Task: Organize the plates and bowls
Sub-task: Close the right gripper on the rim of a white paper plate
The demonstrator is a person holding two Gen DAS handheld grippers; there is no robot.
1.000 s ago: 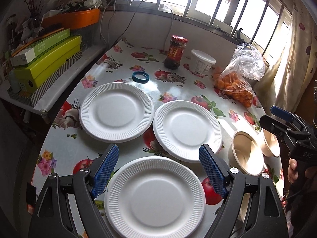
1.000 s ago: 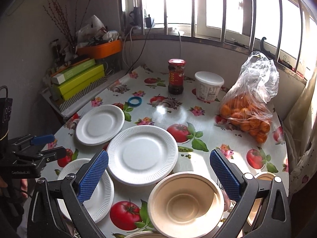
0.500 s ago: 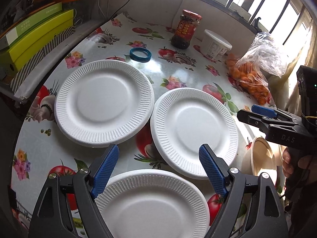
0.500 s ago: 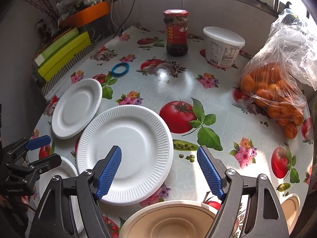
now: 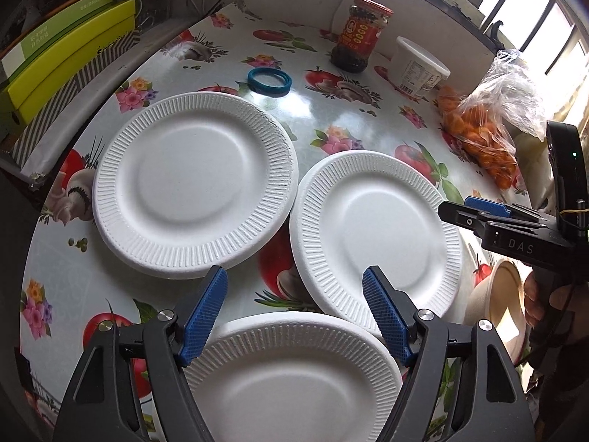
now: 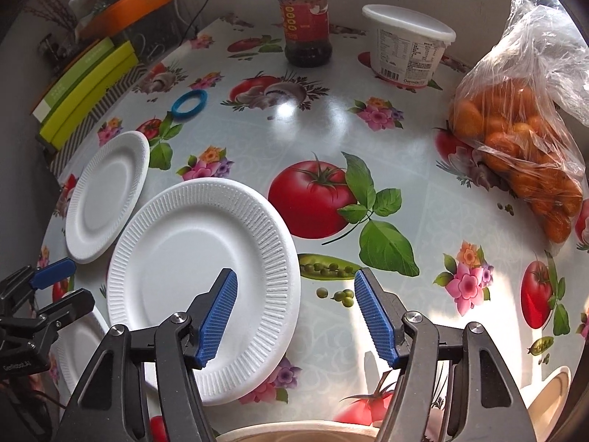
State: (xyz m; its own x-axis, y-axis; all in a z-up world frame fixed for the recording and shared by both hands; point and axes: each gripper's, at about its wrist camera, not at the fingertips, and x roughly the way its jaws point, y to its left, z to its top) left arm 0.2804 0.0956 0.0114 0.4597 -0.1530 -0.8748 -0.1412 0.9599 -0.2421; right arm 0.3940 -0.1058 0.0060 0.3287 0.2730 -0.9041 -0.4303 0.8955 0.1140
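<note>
Left wrist view. The left gripper (image 5: 294,313) stands with its blue-padded jaws wide apart and holds nothing. Between and below the jaws lies the near plate (image 5: 294,379), white and ribbed; its near edge is cut off by the frame and its sides are hidden behind the gripper's arms. Just beyond on the right is the middle plate (image 5: 375,235), whose near rim appears to overlap the near plate's far rim; on the left the far plate (image 5: 195,188) lies beside the middle plate, their rims very close or touching, which cannot be settled. All rest on the tablecloth (image 5: 331,125), printed with tomatoes and flowers. At the right edge the right gripper (image 5: 475,210) enters side-on, and below it a beige bowl (image 5: 497,309) is partly hidden by the hand and handle.

Right wrist view. The right gripper (image 6: 296,316) is likewise spread open and empty, its left pad over the right rim of the middle plate (image 6: 202,258); contact cannot be judged. A beige bowl rim (image 6: 294,432) shows only as an arc at the bottom edge, and a second bowl (image 6: 552,386) is cut off at lower right. Farther off stand a sauce jar (image 6: 305,18), a white tub (image 6: 408,44), a blue ring (image 6: 188,104) and a bag of oranges (image 6: 515,140), its top out of frame.
</note>
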